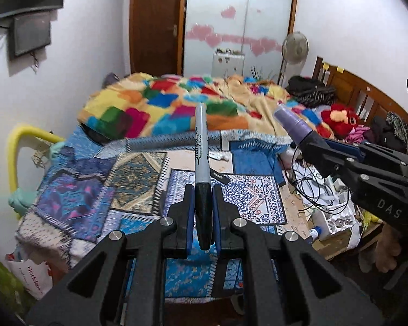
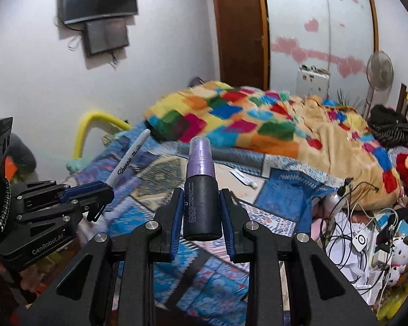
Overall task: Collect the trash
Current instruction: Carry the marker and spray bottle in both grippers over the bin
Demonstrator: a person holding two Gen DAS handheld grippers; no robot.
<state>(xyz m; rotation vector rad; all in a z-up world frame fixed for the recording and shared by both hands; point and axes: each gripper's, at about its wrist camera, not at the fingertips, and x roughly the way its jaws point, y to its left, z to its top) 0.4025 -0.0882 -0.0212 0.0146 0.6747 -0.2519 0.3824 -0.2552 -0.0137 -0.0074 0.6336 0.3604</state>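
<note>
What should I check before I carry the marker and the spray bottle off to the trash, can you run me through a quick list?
1. Left gripper shut on the marker: ok.
2. Right gripper shut on the spray bottle: ok.
3. Both items lifted off the bed: ok.
4. Marker cap on: ok.
5. Trash bin located: cannot tell, none in view.
6. Small white scrap on the bed collected: not ok.

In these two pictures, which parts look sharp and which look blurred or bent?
Left wrist view: the marker in the left gripper is sharp, the bedspread smeared, the wardrobe edges bowed. Right wrist view: the spray bottle in the right gripper is sharp, the colourful blanket soft, the corners dark.
</note>
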